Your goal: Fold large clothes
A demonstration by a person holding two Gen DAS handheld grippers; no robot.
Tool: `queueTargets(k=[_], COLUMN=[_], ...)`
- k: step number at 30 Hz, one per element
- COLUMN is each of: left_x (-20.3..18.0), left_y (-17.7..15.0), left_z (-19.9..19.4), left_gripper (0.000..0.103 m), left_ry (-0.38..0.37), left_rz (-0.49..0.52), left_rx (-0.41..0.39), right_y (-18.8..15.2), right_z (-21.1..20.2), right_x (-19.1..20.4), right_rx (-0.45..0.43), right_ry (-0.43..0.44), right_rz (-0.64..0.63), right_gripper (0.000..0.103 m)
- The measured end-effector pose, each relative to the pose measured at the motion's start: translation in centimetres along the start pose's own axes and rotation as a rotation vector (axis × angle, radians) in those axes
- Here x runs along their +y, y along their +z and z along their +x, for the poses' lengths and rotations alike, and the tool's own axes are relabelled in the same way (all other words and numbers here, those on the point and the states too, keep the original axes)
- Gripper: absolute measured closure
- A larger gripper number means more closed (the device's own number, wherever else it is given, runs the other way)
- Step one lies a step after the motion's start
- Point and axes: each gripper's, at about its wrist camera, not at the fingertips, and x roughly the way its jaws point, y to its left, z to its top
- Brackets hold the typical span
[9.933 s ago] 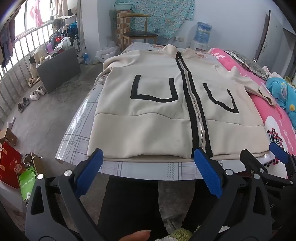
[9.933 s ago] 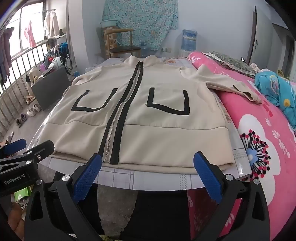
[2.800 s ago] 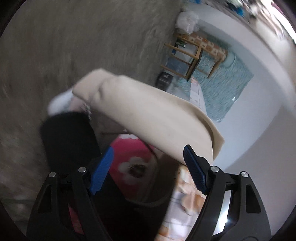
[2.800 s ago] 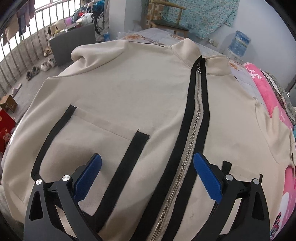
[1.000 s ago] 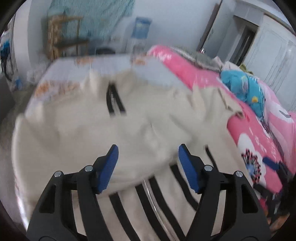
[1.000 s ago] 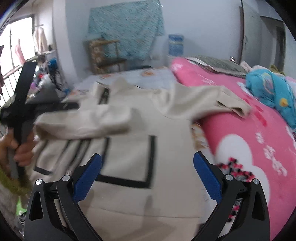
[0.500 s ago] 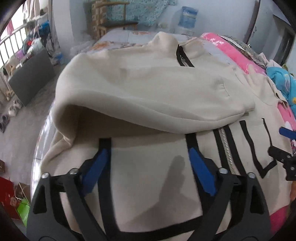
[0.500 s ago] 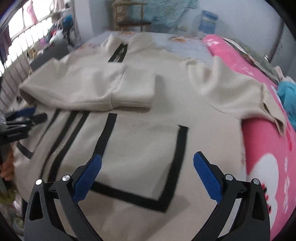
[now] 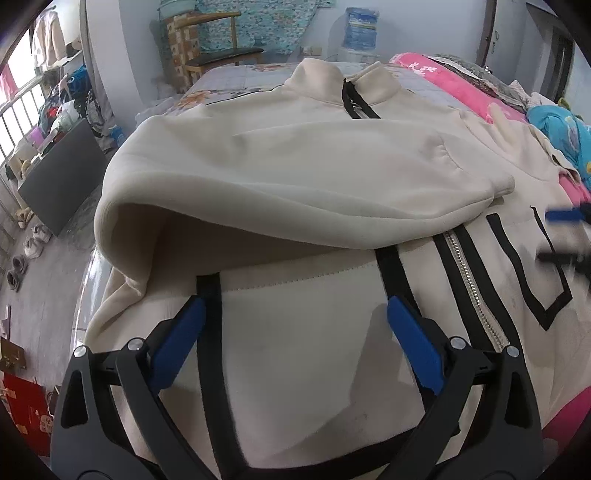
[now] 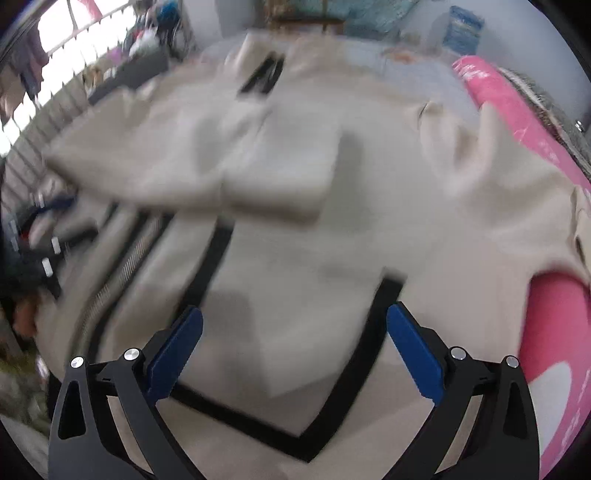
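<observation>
Cream jacket lies front-up across the worktop, filling the centre of both views, collar at the top centre of the left wrist frame, hem toward the lower edge. One sleeve is folded across the chest, running from the left-edge fold to a cuff at right of centre, covering the upper part of the black zipper band; the band shows again at the collar and below the sleeve edge. Black U-shaped pocket trim on the near panel, second trim outline at the right side. Left tool: jaws opening, now wide, blue pads apart with only flat jacket fabric showing past them, nothing gripped. Right tool: jaws wide, pads apart over the other pocket trim, nothing between them; that frame is motion-blurred, so fine detail is unreadable. Right tool also shows as a blurred blue-and-black shape at the right edge of the left wrist view. Second sleeve lies unfolded toward the upper right of the right wrist frame, its end on the pink bedding. Background in the left wrist view: wooden chair top centre-left, water bottle top centre-right, shoes on the floor at the left edge.
</observation>
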Motion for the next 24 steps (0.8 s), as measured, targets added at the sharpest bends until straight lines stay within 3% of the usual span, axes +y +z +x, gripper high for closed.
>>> queueTargets(k=[6,11,15,18,19,22,24], left_x=[0.1,1.8,5.8,8.5,9.0,10.3,10.7], left_y=[-0.2,-0.1,-0.3,-0.5,-0.6,-0.9,-1.0], left_z=[-0.1,-1.0,-3.4,-3.0,-2.8,-1.7,-1.3], left_gripper=[0.008,0.008,0.008,0.008,0.008,0.008,0.008], left_ry=[-0.01,-0.082,0.028,0.111,0.122,0.12,0.134], left_rz=[0.001,-0.069,-0.182,-0.236,-0.249,-0.297,-0.312], left_rx=[-0.016,-0.05,-0.149,-0.117,-0.104,-0.058,-0.042], right_y=[5.5,8.2,8.4,8.4,8.5,9.3,10.2], right_z=[0.2,3.5,5.2,5.3,5.3,3.7,1.0], right_x=[-2.5,-3.0,-2.5,-1.4,-1.1,-0.8,-1.3], right_rx=[-0.069,-0.003,0.042,0.044,0.039,-0.019,-0.109], right_ry=[0.217,0.216,0.153,0.085,0.071,0.064,0.068], right_rz=[0.146,0.179,0.139,0.066,0.045,0.028,0.038], right_gripper=[0.01,0.039,0.059,0.079,0.091,0.094,0.095])
